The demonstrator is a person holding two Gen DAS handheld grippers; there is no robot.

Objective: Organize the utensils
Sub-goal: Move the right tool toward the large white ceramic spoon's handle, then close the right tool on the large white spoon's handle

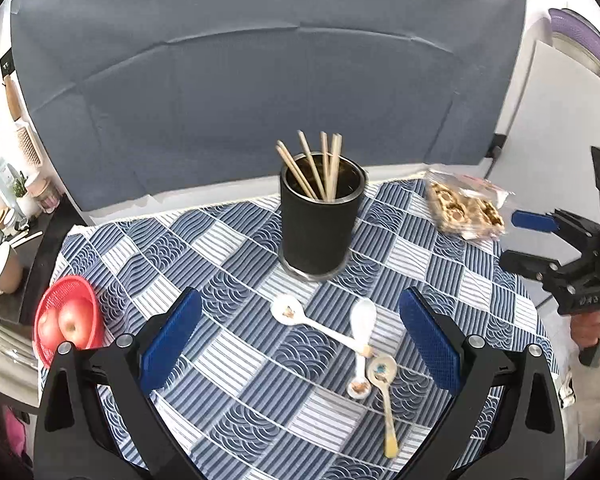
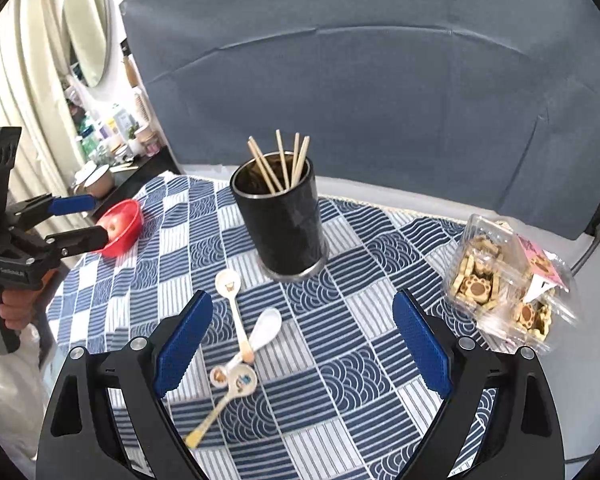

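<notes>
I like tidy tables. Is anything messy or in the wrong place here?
Yes. Three spoons lie loose on the checked cloth in front of the black holder, with handles crossing in a jumble. The chopsticks already stand in the holder. Nothing looks spilled or broken.

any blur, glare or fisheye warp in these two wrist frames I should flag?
Left wrist: strong fisheye, backdrop seams bow, black vignette in the corners; chopsticks slightly motion-smeared; light soft, shadows faint. Right wrist: same warp; glare on the clear cookie box, its right edge smeared; black holder and spoons sharp.
</notes>
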